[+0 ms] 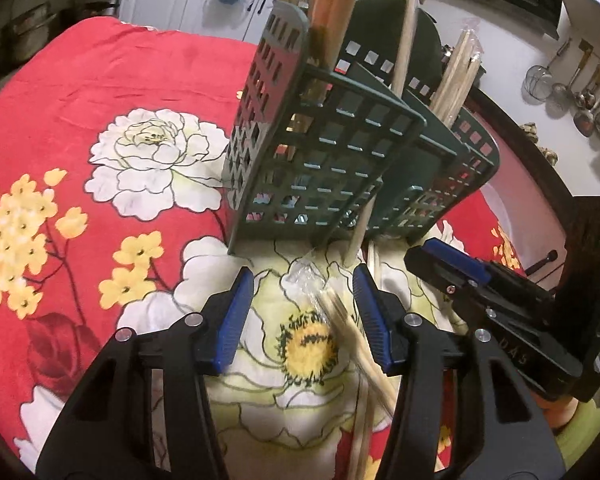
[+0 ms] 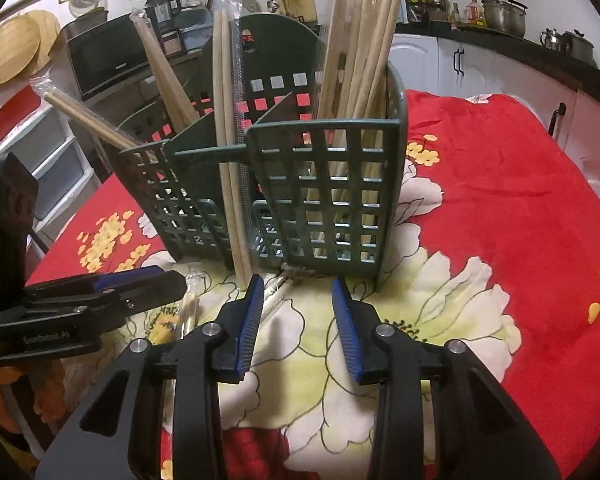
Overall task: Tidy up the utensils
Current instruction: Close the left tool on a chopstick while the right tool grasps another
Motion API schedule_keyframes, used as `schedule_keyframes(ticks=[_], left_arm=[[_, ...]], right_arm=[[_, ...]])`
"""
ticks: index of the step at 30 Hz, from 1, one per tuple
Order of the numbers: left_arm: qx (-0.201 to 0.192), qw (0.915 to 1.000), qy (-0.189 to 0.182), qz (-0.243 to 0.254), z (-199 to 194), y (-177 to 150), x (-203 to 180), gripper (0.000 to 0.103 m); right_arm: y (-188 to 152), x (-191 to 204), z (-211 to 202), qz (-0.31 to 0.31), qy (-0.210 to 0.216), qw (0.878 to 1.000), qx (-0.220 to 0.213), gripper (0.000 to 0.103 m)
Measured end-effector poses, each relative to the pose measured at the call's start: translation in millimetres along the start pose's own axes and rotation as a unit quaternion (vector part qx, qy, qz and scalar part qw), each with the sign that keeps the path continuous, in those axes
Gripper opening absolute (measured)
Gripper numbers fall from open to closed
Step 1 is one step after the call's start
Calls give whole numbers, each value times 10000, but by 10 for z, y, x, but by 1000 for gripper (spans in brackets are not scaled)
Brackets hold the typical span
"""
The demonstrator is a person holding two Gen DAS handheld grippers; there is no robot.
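A dark green lattice utensil holder (image 1: 340, 152) (image 2: 324, 184) stands on the flowered cloth. Wrapped wooden chopsticks (image 2: 360, 56) stand in its compartments. One wrapped pair (image 2: 232, 152) leans against its front, foot on the cloth. My left gripper (image 1: 303, 312) is open above a wrapped chopstick pair (image 1: 352, 344) lying on the cloth, blurred, between its fingers. My right gripper (image 2: 298, 312) is open and empty just in front of the holder. Each gripper shows in the other's view, the right one (image 1: 480, 280) and the left one (image 2: 100, 296).
A red tablecloth (image 1: 100, 100) (image 2: 500, 200) with white and yellow flowers covers the table. More wrapped chopsticks (image 2: 190, 308) lie on the cloth by the left gripper. Kitchen cabinets, a microwave (image 2: 104, 52) and hanging utensils (image 1: 580, 92) ring the table.
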State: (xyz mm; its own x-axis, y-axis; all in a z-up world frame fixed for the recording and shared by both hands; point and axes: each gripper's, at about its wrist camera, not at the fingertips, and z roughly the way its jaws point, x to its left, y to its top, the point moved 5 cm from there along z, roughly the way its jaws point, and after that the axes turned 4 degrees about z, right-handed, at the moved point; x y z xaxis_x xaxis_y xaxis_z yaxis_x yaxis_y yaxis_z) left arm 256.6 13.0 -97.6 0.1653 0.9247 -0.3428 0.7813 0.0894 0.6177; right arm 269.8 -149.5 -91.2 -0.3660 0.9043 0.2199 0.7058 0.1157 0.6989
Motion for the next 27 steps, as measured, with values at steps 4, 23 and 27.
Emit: schedule_keyframes(ticks=[4, 23, 27], left_arm=[[32, 10000, 35, 48, 108, 42, 5, 25], [180, 9997, -57, 154, 68, -47, 138, 2], [164, 9997, -70, 156, 60, -57, 108, 2]], right_arm=[[19, -10, 62, 90, 22, 10000, 35, 34], [50, -53, 302, 583, 110, 9978, 304, 22], [44, -64, 302, 672, 221, 9970, 304, 14]])
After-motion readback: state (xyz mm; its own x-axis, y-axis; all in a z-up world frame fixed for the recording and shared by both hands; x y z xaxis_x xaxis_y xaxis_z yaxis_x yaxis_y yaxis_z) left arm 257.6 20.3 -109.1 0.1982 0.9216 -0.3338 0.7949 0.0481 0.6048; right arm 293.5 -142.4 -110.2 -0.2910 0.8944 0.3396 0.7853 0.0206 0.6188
